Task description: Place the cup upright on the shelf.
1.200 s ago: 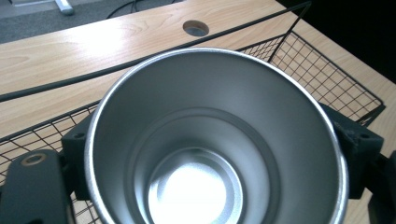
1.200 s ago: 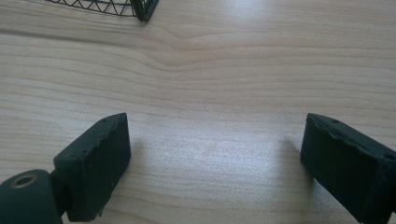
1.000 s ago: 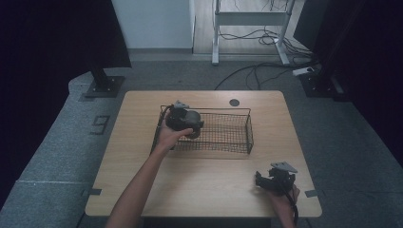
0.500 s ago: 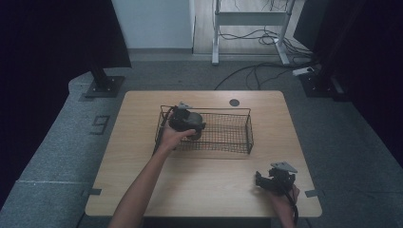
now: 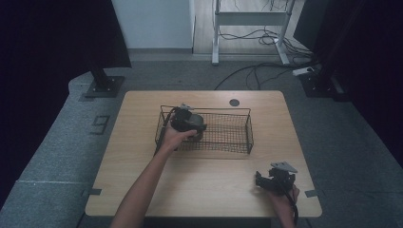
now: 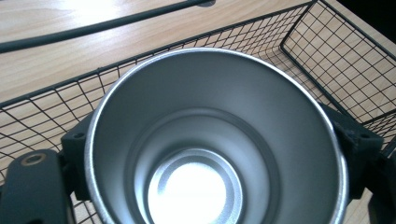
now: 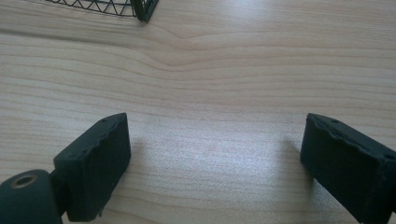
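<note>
the left gripper sits over the left end of the black wire basket in the high view, with the person's forearm reaching up to it from the bottom edge. in the left gripper view its jaws press on both sides of a shiny metal cup, gripping it; the cup's open mouth faces the camera and its bright round bottom shows inside. the cup is within the basket, with wire mesh behind and beside it, and whether it rests on the basket floor cannot be told. the basket stands on the wooden desk, toward its far middle. the right gripper rests near the desk's near right corner, well apart from the basket. in the right gripper view its jaws stand wide open with bare wood between them, and a corner of the basket shows at the top.
</note>
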The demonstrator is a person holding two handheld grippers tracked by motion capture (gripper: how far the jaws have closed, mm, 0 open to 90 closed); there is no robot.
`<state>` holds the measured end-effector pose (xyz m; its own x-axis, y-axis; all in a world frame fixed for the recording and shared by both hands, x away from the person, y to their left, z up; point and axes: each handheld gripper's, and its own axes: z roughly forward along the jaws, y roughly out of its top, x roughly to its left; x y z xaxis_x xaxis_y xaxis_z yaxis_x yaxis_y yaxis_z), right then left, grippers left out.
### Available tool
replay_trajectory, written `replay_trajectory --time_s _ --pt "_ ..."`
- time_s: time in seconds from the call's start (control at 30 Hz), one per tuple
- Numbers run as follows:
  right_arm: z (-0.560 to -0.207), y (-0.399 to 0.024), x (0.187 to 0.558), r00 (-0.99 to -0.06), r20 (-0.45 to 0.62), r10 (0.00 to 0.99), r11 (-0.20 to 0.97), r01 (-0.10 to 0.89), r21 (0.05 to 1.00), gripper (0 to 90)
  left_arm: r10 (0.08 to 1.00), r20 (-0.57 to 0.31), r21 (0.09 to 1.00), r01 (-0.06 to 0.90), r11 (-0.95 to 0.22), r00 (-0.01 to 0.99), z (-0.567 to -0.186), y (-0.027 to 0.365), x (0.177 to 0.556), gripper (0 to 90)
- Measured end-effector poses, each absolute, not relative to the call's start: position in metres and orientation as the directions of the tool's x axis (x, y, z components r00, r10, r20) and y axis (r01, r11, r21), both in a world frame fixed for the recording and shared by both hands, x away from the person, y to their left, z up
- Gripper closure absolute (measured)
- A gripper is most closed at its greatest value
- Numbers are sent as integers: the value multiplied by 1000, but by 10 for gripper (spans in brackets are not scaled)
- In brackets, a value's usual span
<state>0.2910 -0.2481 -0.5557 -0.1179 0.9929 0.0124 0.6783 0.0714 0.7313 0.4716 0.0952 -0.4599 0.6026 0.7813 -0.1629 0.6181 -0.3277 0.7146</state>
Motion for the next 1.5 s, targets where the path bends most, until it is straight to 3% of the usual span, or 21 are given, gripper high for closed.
replay_trajectory --time_s 1.5 --pt "-556 -248 291 -118 13 993 71 679 731 83 788 -142 633 667 -393 599 -480 85 479 145"
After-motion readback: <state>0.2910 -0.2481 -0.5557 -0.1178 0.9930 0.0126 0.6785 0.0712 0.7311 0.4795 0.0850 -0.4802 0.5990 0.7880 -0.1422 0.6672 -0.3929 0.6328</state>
